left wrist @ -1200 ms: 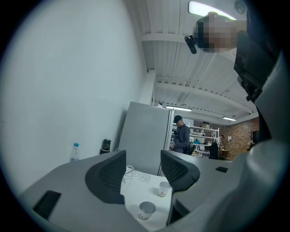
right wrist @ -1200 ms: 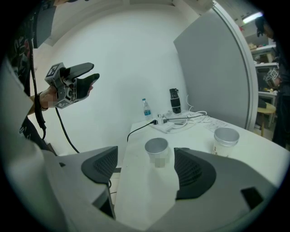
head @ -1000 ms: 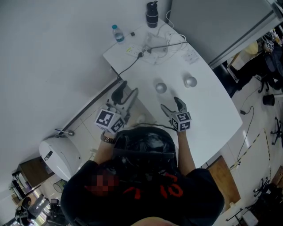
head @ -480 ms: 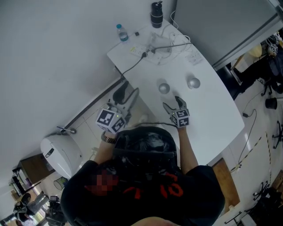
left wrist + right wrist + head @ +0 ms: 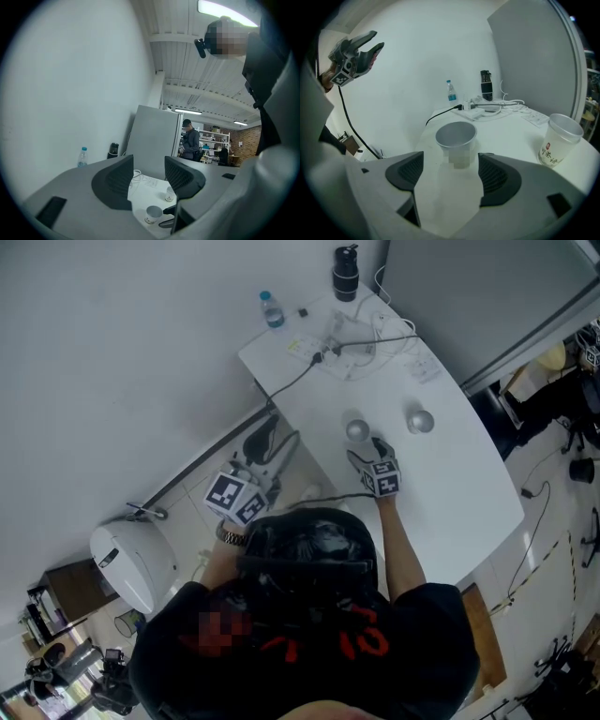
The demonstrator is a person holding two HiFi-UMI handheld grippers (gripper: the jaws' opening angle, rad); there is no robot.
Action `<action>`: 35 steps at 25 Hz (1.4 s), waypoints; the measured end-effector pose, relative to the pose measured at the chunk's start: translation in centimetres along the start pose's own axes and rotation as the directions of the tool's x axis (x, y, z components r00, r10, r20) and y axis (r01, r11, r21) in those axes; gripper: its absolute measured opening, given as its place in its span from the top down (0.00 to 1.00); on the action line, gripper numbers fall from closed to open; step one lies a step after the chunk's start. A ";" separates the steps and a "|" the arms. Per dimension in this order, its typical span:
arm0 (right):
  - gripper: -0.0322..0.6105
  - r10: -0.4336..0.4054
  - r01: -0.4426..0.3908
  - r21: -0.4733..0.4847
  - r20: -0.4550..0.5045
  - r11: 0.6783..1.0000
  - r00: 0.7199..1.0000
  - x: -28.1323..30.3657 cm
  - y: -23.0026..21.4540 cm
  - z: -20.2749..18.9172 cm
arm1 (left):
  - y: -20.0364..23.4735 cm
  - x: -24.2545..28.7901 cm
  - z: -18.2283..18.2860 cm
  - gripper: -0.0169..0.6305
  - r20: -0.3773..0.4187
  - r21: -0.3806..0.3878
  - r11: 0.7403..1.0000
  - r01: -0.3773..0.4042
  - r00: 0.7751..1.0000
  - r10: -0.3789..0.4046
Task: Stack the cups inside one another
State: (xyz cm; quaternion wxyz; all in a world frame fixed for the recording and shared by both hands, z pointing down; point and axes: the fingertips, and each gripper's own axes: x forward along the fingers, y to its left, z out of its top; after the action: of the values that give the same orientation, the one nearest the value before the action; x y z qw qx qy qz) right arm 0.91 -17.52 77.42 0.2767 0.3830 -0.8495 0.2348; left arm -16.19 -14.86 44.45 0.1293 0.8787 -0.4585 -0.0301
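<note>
Standing apart: empty cup (image 5: 456, 134), other cup (image 5: 557, 141)

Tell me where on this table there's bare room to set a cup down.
Bare: the table from the right cup to its near edge, beside the right gripper; also the gap between the left cup and the cables. Crowded: the far end, with cables, bottle and flask.

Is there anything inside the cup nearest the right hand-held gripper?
Nothing shows inside the cup, only its bare grey inner wall. The near side of the cup covers the very bottom from this angle, so that part cannot be checked.
</note>
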 end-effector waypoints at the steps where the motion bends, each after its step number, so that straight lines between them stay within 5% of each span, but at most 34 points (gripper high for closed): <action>1: 0.36 0.001 -0.001 0.003 -0.003 1.000 1.000 0.4 -0.1 0.1 | 0.0 -0.1 0.0 0.64 0.000 -0.003 1.000 0.004 1.000 -0.004; 10: 0.36 -0.004 0.004 -0.006 -0.012 1.000 1.000 2.4 -0.5 1.5 | 1.2 -0.8 -1.0 0.64 -0.071 0.031 0.999 -0.024 0.997 0.026; 35: 0.39 -0.019 0.020 0.033 -0.015 0.999 1.000 2.5 0.4 0.5 | -0.2 0.2 -1.5 0.71 -0.079 -0.022 0.998 0.058 0.995 -0.060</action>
State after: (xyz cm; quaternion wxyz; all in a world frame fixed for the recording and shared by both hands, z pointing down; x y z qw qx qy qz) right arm -0.92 -18.89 78.64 0.2788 0.3940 -0.8396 0.2491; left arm -15.66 -14.58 45.89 0.1553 0.8911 -0.4265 -0.0033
